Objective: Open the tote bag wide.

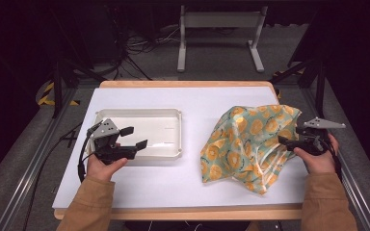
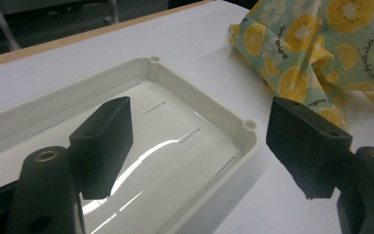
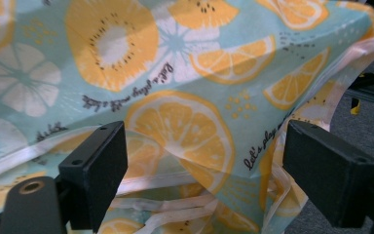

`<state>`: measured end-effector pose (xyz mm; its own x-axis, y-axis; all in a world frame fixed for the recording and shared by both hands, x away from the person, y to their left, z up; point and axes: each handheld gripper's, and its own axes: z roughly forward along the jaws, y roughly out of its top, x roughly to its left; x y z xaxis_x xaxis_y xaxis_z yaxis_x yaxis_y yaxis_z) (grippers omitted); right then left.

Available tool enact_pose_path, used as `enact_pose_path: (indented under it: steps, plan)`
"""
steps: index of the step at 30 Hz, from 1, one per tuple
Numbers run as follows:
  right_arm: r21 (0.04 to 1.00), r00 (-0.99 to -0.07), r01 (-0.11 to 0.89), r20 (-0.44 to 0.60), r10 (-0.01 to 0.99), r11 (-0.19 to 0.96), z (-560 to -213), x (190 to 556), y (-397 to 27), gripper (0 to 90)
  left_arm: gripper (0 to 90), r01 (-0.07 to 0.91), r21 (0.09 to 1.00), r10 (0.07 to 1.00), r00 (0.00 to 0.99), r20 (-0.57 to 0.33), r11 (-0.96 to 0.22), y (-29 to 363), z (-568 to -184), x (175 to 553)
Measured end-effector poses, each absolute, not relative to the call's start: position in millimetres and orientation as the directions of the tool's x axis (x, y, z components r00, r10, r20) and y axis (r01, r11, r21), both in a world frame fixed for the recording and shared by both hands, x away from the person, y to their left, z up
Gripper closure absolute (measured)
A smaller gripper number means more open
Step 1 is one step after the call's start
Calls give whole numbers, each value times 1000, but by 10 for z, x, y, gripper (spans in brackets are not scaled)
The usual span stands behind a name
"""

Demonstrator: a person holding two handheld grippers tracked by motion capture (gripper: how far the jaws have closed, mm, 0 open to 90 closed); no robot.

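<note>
A crumpled teal bag printed with orange and lemon slices (image 1: 248,142) lies on the right half of the white table top (image 1: 183,103). My right gripper (image 1: 285,142) sits at the bag's right edge, open, with its jaws wide apart right in front of the fabric (image 3: 185,97); white straps (image 3: 175,214) hang low between them. An empty white plastic tray (image 1: 173,115) rests on the left half. My left gripper (image 1: 134,137) hovers over the tray's near edge, open with nothing between its fingers. In the left gripper view the tray rim (image 2: 243,126) and the bag (image 2: 321,44) both appear.
A wooden table edge (image 1: 183,83) borders the far side. Beyond it stand a white metal frame (image 1: 219,29) and cables on the grey floor. Aluminium rails run along both sides of the table.
</note>
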<state>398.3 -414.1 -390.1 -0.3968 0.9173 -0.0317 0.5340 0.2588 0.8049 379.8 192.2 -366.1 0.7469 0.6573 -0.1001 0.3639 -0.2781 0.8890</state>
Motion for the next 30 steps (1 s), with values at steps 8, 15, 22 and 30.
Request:
enact_pose_path:
  steps: [8,15,22,30]
  plan:
    - [792,-387,545,-56,921,277,-3981,4023,-4144,191,259,368,888,658,746,-104,-277,1904,-3670,3789]
    - [781,-371,541,-111,922,312,-3982,4011,-4148,467,258,362,888,658,747,-95,-283,1912,-3667,3790]
    - [805,-385,503,-119,915,315,-3916,3960,-4158,774,258,365,888,659,746,-100,-279,1913,-3666,3786]
    - [837,-398,456,-113,911,303,-3775,3882,-4144,896,259,362,888,659,746,-93,-283,1906,-3664,3785]
